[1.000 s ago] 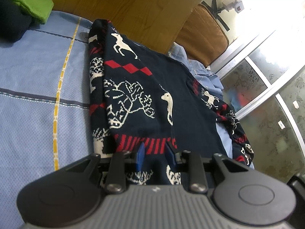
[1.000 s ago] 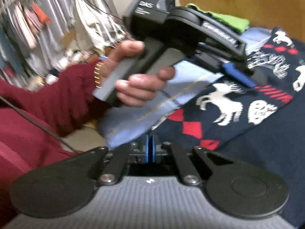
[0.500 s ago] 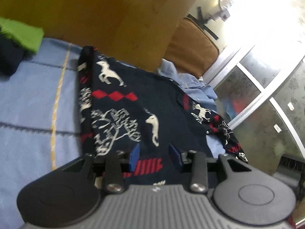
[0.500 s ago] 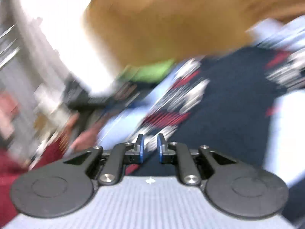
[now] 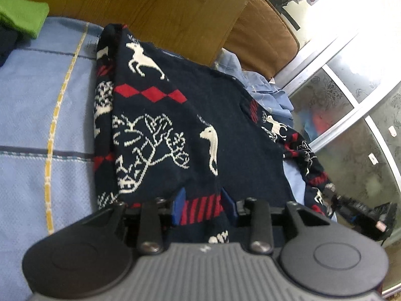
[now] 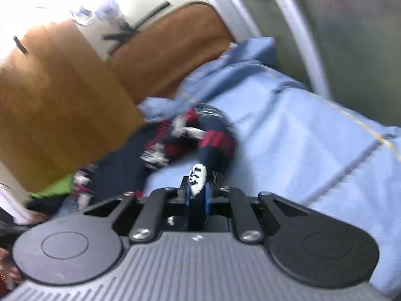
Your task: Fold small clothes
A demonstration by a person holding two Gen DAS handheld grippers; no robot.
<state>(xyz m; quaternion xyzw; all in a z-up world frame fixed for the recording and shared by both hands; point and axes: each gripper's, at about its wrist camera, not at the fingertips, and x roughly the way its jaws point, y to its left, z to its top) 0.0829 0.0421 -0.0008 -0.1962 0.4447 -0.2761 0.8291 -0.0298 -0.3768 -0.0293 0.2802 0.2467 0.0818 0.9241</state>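
Note:
A navy knit sweater (image 5: 175, 115) with white deer and red diamonds lies on the blue bedspread (image 5: 32, 115), its left sleeve folded over the body. My left gripper (image 5: 203, 207) is open just above the sweater's red-striped hem. The sweater's right sleeve (image 5: 303, 155) trails off to the right. In the right wrist view, my right gripper (image 6: 196, 192) is shut on the end of that sleeve (image 6: 213, 145), which lies crumpled on the bedspread (image 6: 300, 138). The right gripper also shows at the left wrist view's right edge (image 5: 351, 209).
A wooden headboard (image 5: 155, 12) runs along the back, with a brown cushion (image 5: 263, 35) beside it. Green and dark folded clothes (image 5: 22, 17) sit at the far left. A window frame (image 5: 333, 80) borders the bed on the right.
My right gripper swung from the sweater's left side to the right sleeve and shut on its end. My left gripper stayed over the hem and opened wider.

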